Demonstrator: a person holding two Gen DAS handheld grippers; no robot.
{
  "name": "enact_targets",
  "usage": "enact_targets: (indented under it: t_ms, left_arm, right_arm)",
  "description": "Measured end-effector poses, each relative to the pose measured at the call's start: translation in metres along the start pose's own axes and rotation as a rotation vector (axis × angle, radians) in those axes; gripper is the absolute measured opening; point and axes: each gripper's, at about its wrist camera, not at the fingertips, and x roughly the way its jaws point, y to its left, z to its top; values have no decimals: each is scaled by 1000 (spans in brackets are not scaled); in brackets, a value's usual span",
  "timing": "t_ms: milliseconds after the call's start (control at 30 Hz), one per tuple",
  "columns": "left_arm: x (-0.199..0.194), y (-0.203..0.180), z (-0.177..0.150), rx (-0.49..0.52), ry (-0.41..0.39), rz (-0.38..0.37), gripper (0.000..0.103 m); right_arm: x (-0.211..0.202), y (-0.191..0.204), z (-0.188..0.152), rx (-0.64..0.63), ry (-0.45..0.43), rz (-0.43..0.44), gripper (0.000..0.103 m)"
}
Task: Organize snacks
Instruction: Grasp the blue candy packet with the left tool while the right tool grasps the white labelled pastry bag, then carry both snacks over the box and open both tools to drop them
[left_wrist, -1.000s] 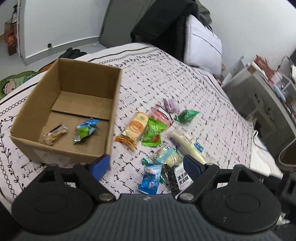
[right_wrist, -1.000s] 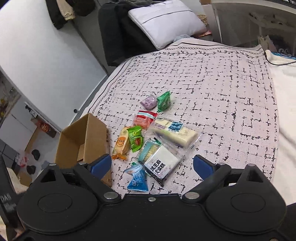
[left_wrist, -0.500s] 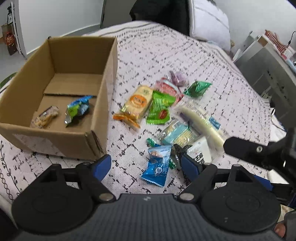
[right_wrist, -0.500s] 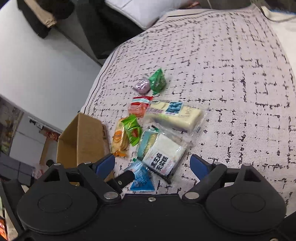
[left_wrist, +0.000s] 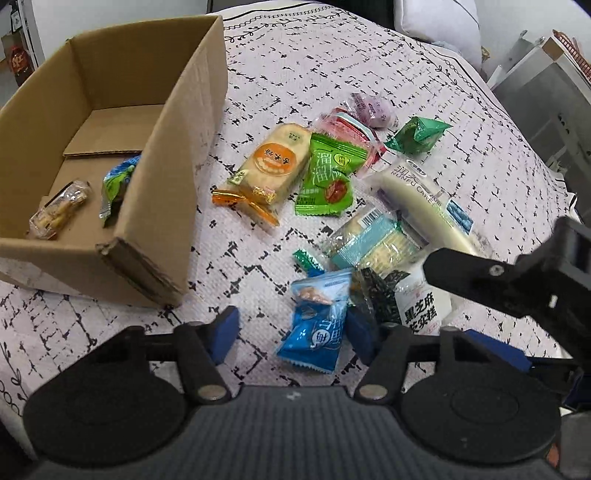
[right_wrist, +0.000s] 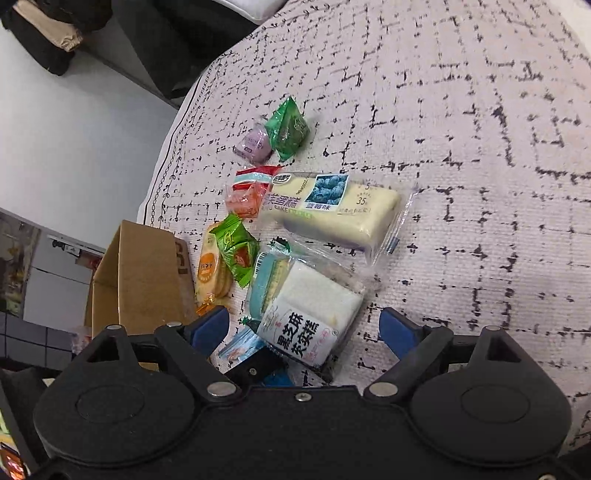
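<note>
Our left gripper (left_wrist: 290, 332), jaws just closing, straddles the blue plastic snack packet (left_wrist: 317, 328) unpinched; our right gripper (right_wrist: 304, 328) gapes around the white sesame-cake packet (right_wrist: 306, 317).

A bed (left_wrist: 369, 66) with a pale quilted cover of black broken-line checks fills the room. At its head lies a white pillow (left_wrist: 436, 18), with dark clothing (right_wrist: 177, 44) heaped beside it. Beside the bed stand a plain white wall (right_wrist: 74, 129) and grey furniture (left_wrist: 546, 96).

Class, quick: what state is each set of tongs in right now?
Left tongs: open, just been closing around the blue packet, not gripping it.
Right tongs: open, black sesame cake packet between them.
</note>
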Motion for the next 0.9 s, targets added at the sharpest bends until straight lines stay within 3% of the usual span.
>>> enact_targets:
  t_ms: [33, 100, 300, 367, 400, 900]
  left_arm:
    - [0, 0, 1, 2, -2, -1, 48]
    - [3, 0, 2, -3, 12, -10, 29]
    - [1, 0, 2, -5, 19, -31, 25]
    - [-2, 0, 2, -4, 14, -41, 24]
    - [-4, 0, 2, -3, 9, -43, 24]
    - [-52, 9, 7, -36, -116, -131, 23]
  right_arm:
    - [3, -1, 1, 3, 8, -7, 88]
    - [9, 0, 2, 5, 15, -14, 89]
    - [16, 10, 1, -47, -1, -40, 86]
    - [19, 14, 0, -78, -16, -66, 63]
    - [20, 15, 0, -84, -24, -86, 57]
    - [-30, 24, -15, -100, -103, -62, 52]
